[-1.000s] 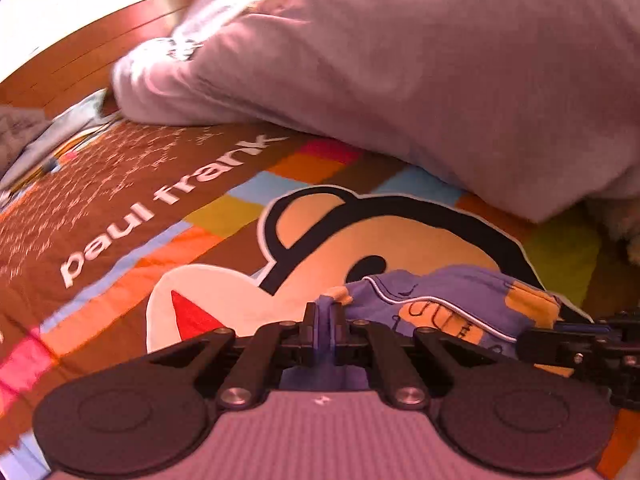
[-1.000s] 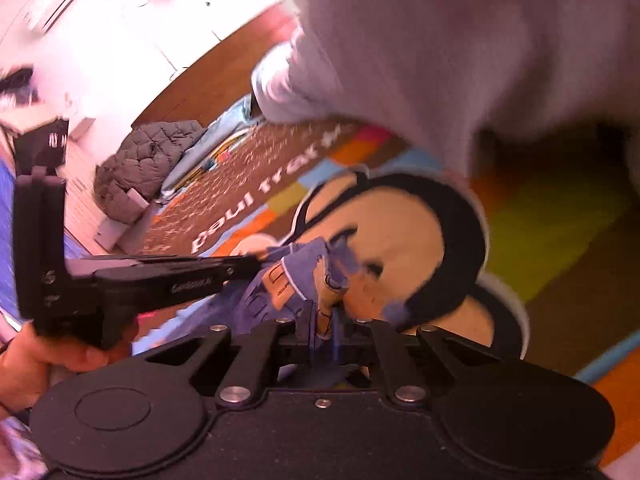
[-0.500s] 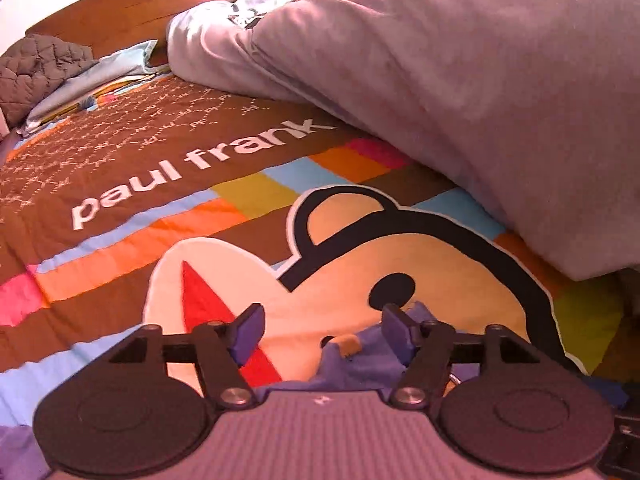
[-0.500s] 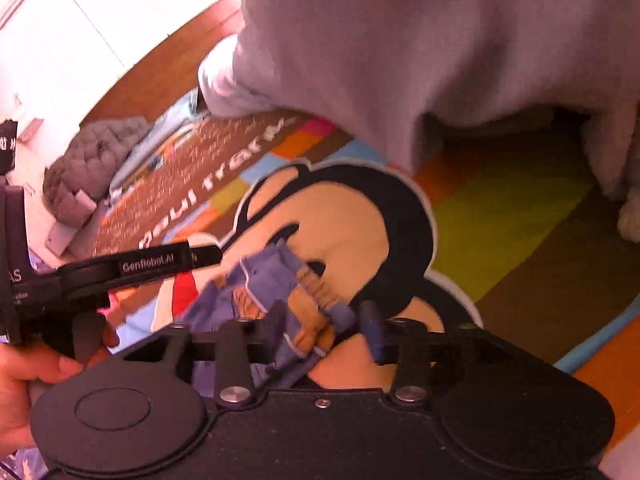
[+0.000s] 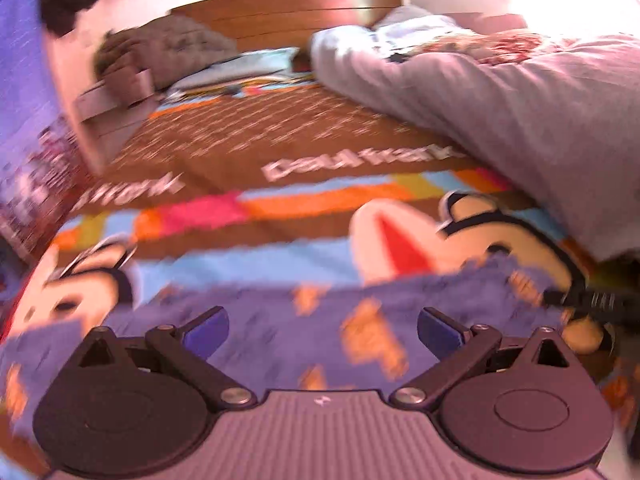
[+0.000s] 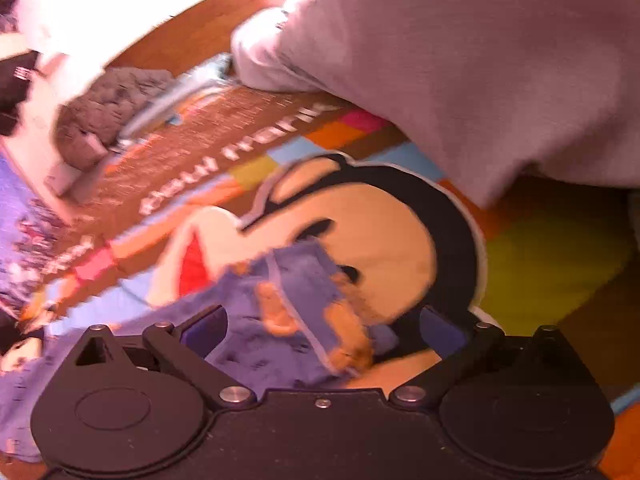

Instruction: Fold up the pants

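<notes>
The purple pants (image 5: 256, 340) with orange prints lie stretched across the cartoon bedspread (image 5: 280, 160). My left gripper (image 5: 322, 330) hovers over their middle, its jaws opening wide, with cloth below them but nothing pinched. The view is blurred by motion. My right gripper (image 6: 324, 326) is over the pants' bunched end (image 6: 296, 280), its jaws opening too, and the fabric lies loose between and under the pads. The right gripper's black finger (image 5: 592, 304) shows at the right edge of the left wrist view.
A big grey duvet (image 5: 520, 112) is heaped along the right side of the bed, close to the pants' end (image 6: 440, 60). A wooden headboard (image 5: 288, 12) and a quilted grey blanket (image 5: 180, 48) lie at the far end.
Both grippers were shut on the pants' end and have opened and let it go. The left one swung away to the left along the pants. The right one barely shifted.
</notes>
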Action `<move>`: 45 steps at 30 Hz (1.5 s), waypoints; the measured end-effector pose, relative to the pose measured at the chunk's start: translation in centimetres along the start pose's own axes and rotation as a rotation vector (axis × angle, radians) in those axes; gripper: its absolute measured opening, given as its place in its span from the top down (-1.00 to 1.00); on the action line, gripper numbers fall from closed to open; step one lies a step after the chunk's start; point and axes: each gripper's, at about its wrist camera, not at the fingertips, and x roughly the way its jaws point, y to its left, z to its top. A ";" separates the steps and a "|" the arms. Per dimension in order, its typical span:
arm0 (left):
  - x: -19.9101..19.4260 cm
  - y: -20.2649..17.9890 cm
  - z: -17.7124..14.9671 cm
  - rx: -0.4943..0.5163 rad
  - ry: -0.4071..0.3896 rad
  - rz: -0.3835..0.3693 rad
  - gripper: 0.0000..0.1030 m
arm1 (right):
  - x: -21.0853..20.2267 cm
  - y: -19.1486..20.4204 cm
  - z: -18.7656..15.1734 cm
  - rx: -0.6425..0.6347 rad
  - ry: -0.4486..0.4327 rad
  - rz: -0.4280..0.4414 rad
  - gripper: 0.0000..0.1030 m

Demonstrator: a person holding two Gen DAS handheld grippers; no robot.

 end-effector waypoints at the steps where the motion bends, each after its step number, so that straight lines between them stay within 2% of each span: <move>1: -0.5 0.8 -1.0 -0.020 0.018 0.013 -0.99 | 0.3 -0.3 -0.2 0.014 0.021 -0.030 -0.98; 3: -1.5 2.4 -2.7 -0.054 0.056 0.027 -0.99 | 0.1 -1.1 -0.5 0.072 0.033 -0.039 -0.98; 5: -2.5 3.6 -4.0 -0.092 0.067 0.035 -0.99 | -0.7 -1.3 -0.8 0.093 0.006 -0.016 -0.98; 10: -5.2 6.1 -6.0 -0.137 0.048 0.048 -0.99 | -1.9 0.4 -2.0 -0.004 -0.022 0.004 -0.99; 12: -5.7 6.8 -6.6 -0.139 0.063 0.065 -0.99 | -2.1 1.3 -2.5 -0.055 -0.033 0.010 -0.99; 15: -5.8 7.6 -7.0 -0.125 0.097 0.122 -0.99 | -2.5 2.7 -2.8 -0.126 -0.072 0.008 -0.99; 18: -5.5 9.2 -7.2 -0.121 0.090 0.130 -0.99 | -2.6 3.3 -3.0 -0.139 -0.083 0.052 -0.99; 24: -3.3 13.9 -7.3 -0.211 0.096 0.157 -0.99 | -0.6 4.5 -0.8 -0.151 -0.122 0.120 -0.99; 26: -2.5 15.3 -7.3 -0.234 0.096 0.182 -0.99 | 1.1 5.4 0.2 -0.214 -0.144 0.095 -0.99; 28: -1.6 16.5 -7.5 -0.249 0.110 0.215 -0.99 | 3.3 6.1 0.7 -0.284 -0.111 0.044 -0.98; 30: -0.5 17.6 -7.8 -0.275 0.164 0.236 -0.99 | 5.5 6.4 0.7 -0.355 -0.041 -0.070 -0.98; 31: 0.1 18.2 -8.0 -0.301 0.211 0.233 -0.99 | 6.8 6.1 0.6 -0.376 0.000 -0.174 -0.98; 32: 0.5 18.7 -8.3 -0.326 0.248 0.213 -0.99 | 7.3 5.6 0.6 -0.360 0.016 -0.231 -0.98; 34: 0.6 19.7 -8.5 -0.379 0.294 0.140 -0.99 | 7.1 3.8 1.2 -0.248 0.011 -0.250 -0.99; 36: 0.0 20.4 -8.3 -0.409 0.275 0.071 -0.99 | 6.4 3.2 1.6 -0.215 -0.005 -0.267 -0.98; 38: -0.5 20.6 -7.4 -0.380 0.228 0.021 -0.99 | 5.2 4.5 1.2 -0.292 -0.062 -0.286 -0.98; 39: -0.7 20.7 -6.5 -0.341 0.199 0.010 -0.99 | 4.6 5.3 0.9 -0.334 -0.095 -0.270 -0.98; 42: 0.2 20.6 -3.5 -0.209 0.135 0.045 -0.98 | 2.4 8.3 -0.4 -0.449 -0.166 -0.083 -0.98; 44: 2.0 20.2 -1.4 -0.120 0.131 0.070 -0.93 | 1.4 10.2 -1.6 -0.499 -0.156 0.088 -0.98; 45: 3.1 19.9 -0.4 -0.073 0.139 0.068 -0.83 | 1.3 11.1 -2.2 -0.526 -0.135 0.161 -0.98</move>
